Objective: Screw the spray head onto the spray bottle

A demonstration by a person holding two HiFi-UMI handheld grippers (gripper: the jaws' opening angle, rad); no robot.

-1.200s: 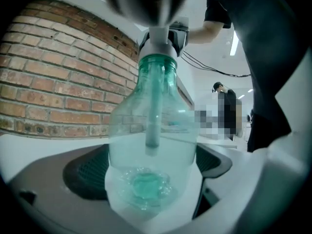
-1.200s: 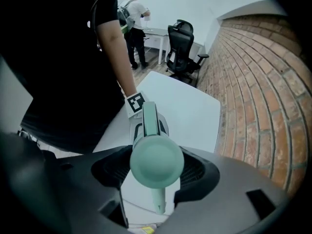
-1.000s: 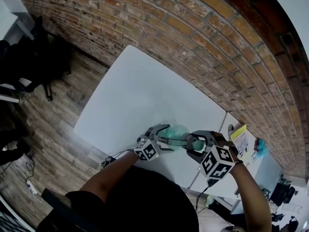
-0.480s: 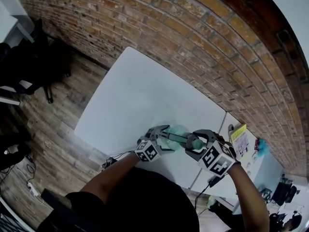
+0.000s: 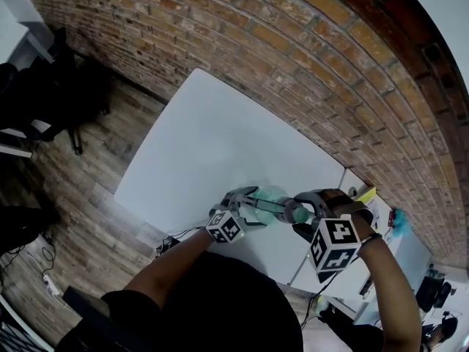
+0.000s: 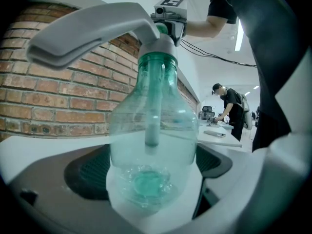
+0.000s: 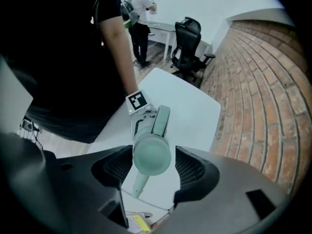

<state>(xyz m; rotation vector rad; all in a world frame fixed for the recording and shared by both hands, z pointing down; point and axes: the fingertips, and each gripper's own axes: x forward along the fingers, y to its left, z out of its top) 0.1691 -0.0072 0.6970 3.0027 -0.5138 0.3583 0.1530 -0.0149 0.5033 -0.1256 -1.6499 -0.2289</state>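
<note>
Fingers point(image 6: 85, 174) pinch: left gripper point(image 5: 256, 205) spray bottle point(image 6: 151, 130), right gripper point(image 5: 299, 213) spray head point(image 7: 152, 155); table point(image 5: 212, 138) below.

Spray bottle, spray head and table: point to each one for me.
spray bottle point(image 6: 126, 130), left gripper view, on its clear green body.
spray head point(image 7: 152, 155), right gripper view, on its rounded top.
table point(image 5: 220, 138), head view, on its bare white top.

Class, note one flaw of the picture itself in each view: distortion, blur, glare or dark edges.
Head view: the brick wall bows, fisheye. Left gripper view: the near bottle looms, base soft; a ceiling light burns white. Right gripper view: black corners, spray head slightly soft.
</note>
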